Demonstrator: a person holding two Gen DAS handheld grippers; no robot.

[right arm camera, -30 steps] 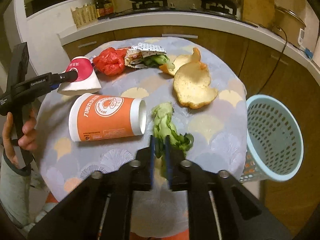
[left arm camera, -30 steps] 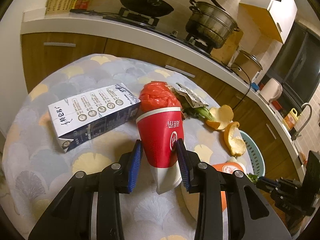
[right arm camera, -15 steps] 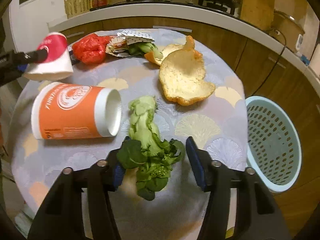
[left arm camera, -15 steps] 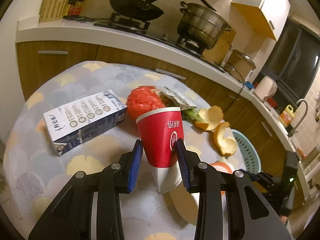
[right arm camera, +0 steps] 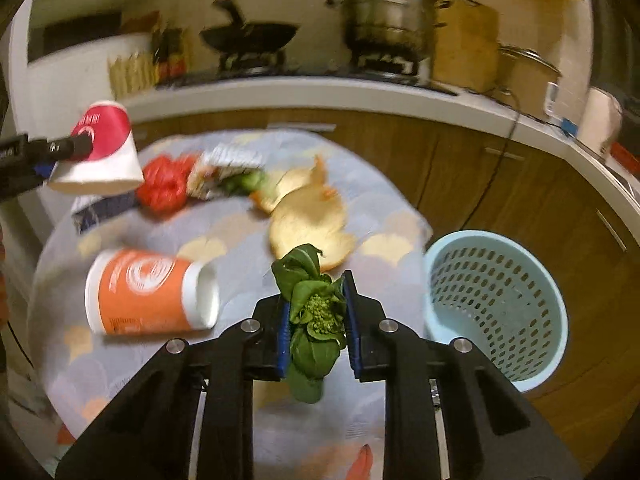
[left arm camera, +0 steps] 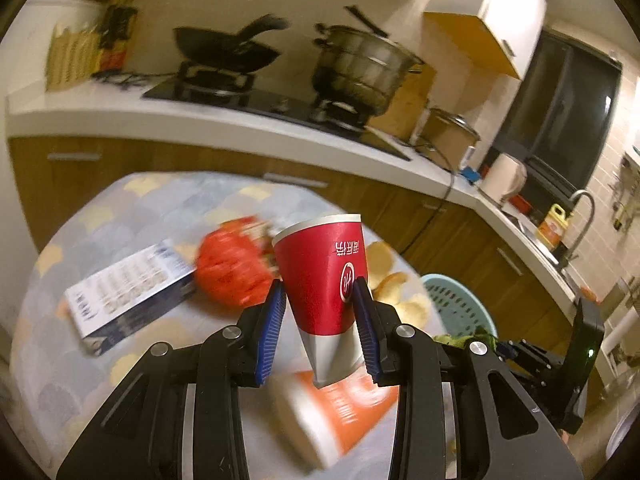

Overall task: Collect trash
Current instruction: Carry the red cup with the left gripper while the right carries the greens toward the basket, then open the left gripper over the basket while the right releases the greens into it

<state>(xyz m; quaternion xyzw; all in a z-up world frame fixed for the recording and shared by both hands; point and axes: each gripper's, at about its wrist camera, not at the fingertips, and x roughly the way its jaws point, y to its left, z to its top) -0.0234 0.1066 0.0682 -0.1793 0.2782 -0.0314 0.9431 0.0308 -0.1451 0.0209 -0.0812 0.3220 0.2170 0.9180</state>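
Both your grippers grasp: left (left arm camera: 320, 316) clamps one red cup (left arm camera: 322, 276) above the table (right arm camera: 248, 232), right (right arm camera: 316, 316) pinches one green (right arm camera: 314, 312) near the table edge, beside one basket (right arm camera: 496, 308).

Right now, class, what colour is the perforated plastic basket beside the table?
Light blue basket, clearest in the right wrist view.

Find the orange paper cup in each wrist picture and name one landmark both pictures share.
Left wrist view: the orange cup lies blurred at bottom centre, under the red cup held by the left tool.
Right wrist view: it lies on its side, left of centre.
Shared landmark: the blue basket.
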